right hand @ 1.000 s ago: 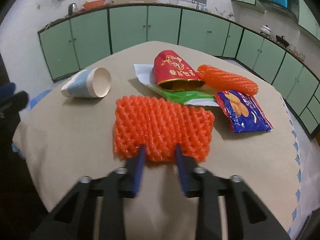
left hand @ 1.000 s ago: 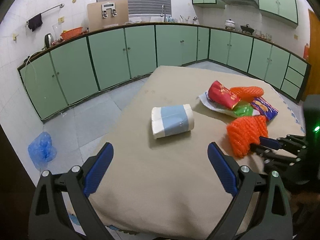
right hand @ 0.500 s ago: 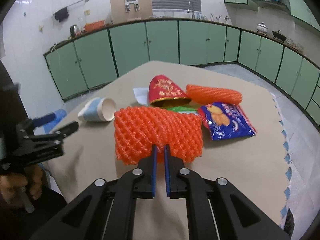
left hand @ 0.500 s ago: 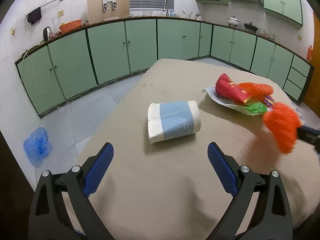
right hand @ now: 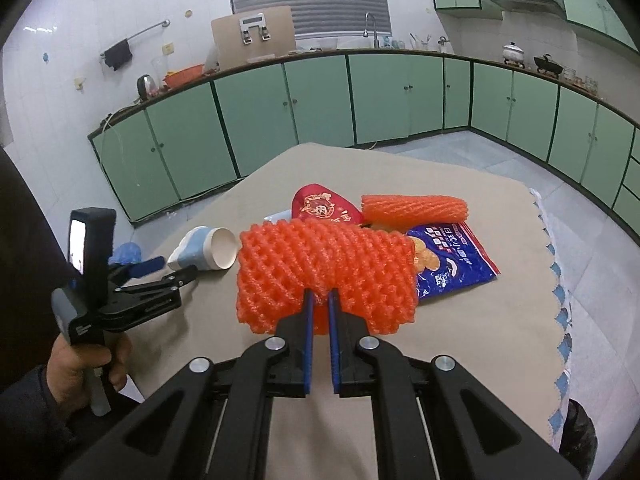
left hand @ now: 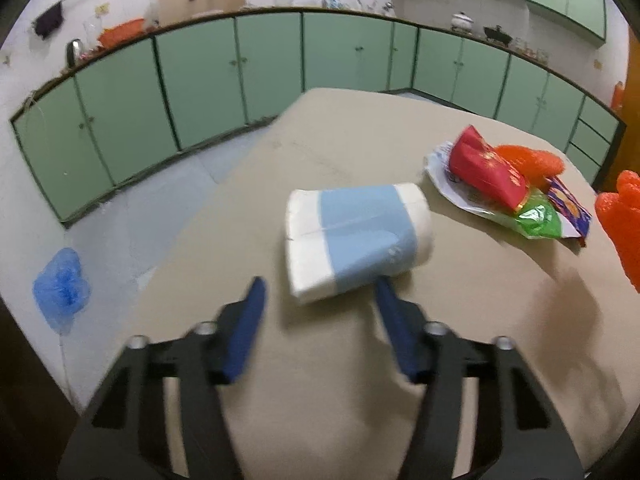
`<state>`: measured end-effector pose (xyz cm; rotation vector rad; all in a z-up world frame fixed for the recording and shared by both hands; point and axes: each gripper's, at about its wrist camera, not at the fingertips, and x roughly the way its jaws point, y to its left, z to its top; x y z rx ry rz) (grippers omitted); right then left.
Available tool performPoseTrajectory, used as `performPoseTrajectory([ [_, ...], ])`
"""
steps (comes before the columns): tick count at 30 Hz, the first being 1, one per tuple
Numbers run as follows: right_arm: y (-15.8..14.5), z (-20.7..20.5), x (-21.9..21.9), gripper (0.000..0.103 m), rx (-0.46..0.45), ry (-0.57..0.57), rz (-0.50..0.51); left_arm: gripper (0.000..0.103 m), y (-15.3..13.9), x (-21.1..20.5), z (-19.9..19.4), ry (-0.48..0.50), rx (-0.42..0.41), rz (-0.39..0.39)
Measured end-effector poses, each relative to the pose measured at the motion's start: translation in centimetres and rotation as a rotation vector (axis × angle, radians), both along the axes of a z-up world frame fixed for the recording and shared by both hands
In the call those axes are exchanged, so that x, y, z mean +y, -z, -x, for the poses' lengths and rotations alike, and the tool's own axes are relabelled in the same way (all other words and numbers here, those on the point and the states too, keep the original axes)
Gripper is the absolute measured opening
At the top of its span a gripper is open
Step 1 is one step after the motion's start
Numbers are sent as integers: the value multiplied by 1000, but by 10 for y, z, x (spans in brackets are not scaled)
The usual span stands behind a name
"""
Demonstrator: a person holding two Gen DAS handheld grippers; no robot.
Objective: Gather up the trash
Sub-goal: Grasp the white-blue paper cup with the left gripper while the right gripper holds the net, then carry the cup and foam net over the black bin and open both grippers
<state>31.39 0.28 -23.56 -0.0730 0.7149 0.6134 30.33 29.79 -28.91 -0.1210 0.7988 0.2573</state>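
Observation:
A crushed blue-and-white paper cup (left hand: 356, 240) lies on its side on the beige tablecloth (left hand: 320, 380). My left gripper (left hand: 320, 286) is right in front of it, jaws closing. The cup's near end sits between the tips; the right fingertip (left hand: 382, 286) touches its corner and the left one stands clear. My right gripper (right hand: 318, 296) is shut on an orange foam net (right hand: 324, 276), held above the table. That net also shows at the right edge of the left wrist view (left hand: 620, 228).
Behind lie a red packet (right hand: 324, 208), a second orange foam net (right hand: 414, 208), a blue crisp bag (right hand: 452, 264) and a green wrapper (left hand: 538, 216). A blue plastic bag (left hand: 60, 284) is on the floor at left. Green cabinets (left hand: 200, 92) ring the room.
My left gripper has moved forward and down to the cup, and its jaws have narrowed. The right gripper shut on the orange net and lifted it off the table.

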Motion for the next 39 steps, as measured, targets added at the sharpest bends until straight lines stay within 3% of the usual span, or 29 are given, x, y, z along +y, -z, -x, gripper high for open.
performPoseTrajectory([
  [4, 2, -1, -7, 7, 5, 15, 5, 24, -6, -14, 4, 67, -41, 6],
  [10, 7, 0, -16, 7, 14, 32, 6, 2, -11, -29, 5, 105, -65, -13],
  [39, -22, 20, -53, 7, -29, 69, -25, 1, -69, -84, 50, 139, -152, -49],
])
